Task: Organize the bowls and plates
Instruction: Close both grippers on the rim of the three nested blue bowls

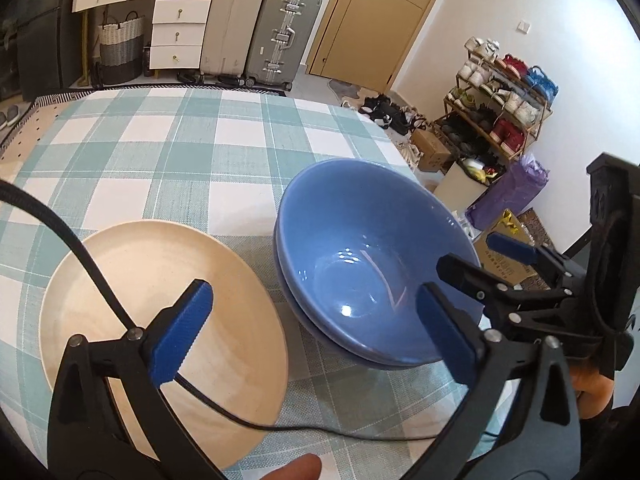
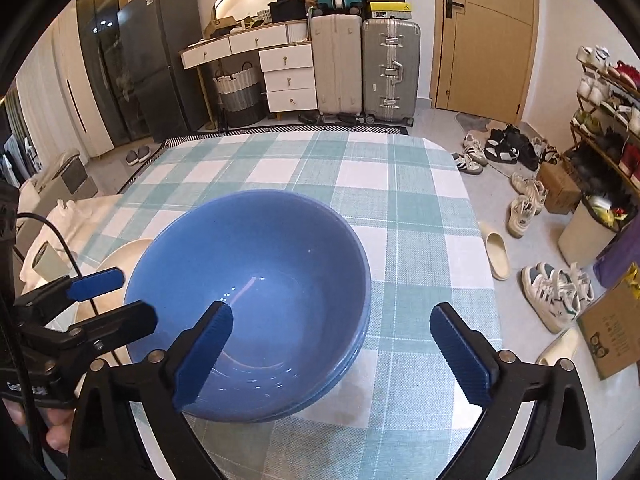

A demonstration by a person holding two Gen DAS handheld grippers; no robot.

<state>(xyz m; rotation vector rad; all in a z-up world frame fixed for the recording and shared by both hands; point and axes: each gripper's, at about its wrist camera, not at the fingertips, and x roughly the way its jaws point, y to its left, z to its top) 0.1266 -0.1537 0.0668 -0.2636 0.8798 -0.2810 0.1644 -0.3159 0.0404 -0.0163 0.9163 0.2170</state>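
Observation:
Blue bowls (image 1: 360, 248) sit nested in a stack on the checked tablecloth, also in the right wrist view (image 2: 256, 292). A cream plate (image 1: 160, 304) lies to their left; its edge shows behind the bowls (image 2: 120, 258). My left gripper (image 1: 316, 332) is open and empty, one finger over the plate, the other at the bowl's near rim. My right gripper (image 2: 336, 356) is open and empty, its left finger over the bowl's near rim, its right finger over the cloth. It shows in the left wrist view (image 1: 492, 264) at the bowls' right.
The table (image 2: 360, 184) carries a green and white checked cloth. A black cable (image 1: 100, 280) crosses the plate. Suitcases (image 2: 368, 64), drawers, a shoe rack (image 1: 496, 104), boxes and shoes stand on the floor around.

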